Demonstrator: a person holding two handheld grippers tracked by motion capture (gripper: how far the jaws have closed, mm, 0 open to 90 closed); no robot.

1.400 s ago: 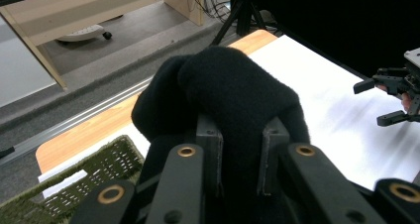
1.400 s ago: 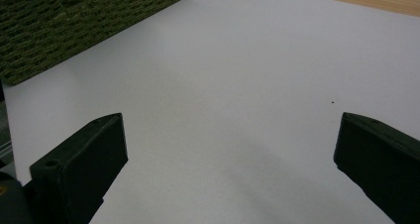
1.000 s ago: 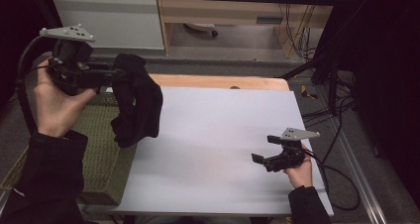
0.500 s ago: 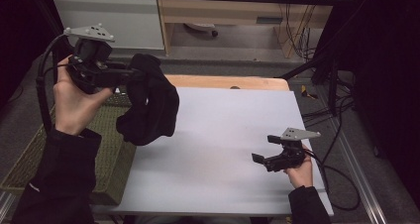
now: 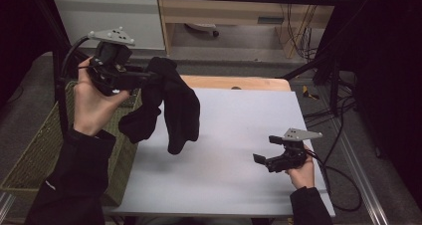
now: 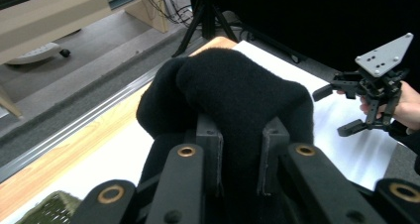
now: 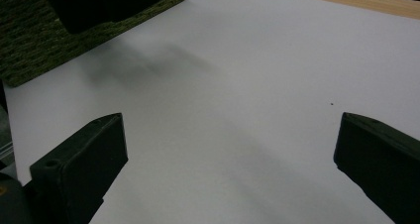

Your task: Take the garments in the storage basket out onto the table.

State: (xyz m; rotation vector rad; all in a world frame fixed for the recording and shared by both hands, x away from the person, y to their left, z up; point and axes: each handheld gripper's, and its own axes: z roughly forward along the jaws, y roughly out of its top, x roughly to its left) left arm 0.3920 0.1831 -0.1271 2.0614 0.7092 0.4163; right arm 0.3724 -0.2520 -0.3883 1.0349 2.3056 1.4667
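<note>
Left gripper [image 5: 149,78] has its jaws clamped on one black cloth [image 5: 169,105], hanging in the air above the table's [image 5: 239,185] left edge, beside the green basket [image 5: 35,155]. Looks like pickup is done; laying it down on the table is left. Right gripper [image 5: 266,160] rests low on the table, jaws wide, holding nothing. Count: one cloth, one basket, two grippers.

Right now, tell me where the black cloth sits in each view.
High view: black cloth hangs left of centre, from the left gripper.
Left gripper view: centre, clamped.
Right gripper view: dark shape, top left.
Shared landmark: white tabletop.
</note>
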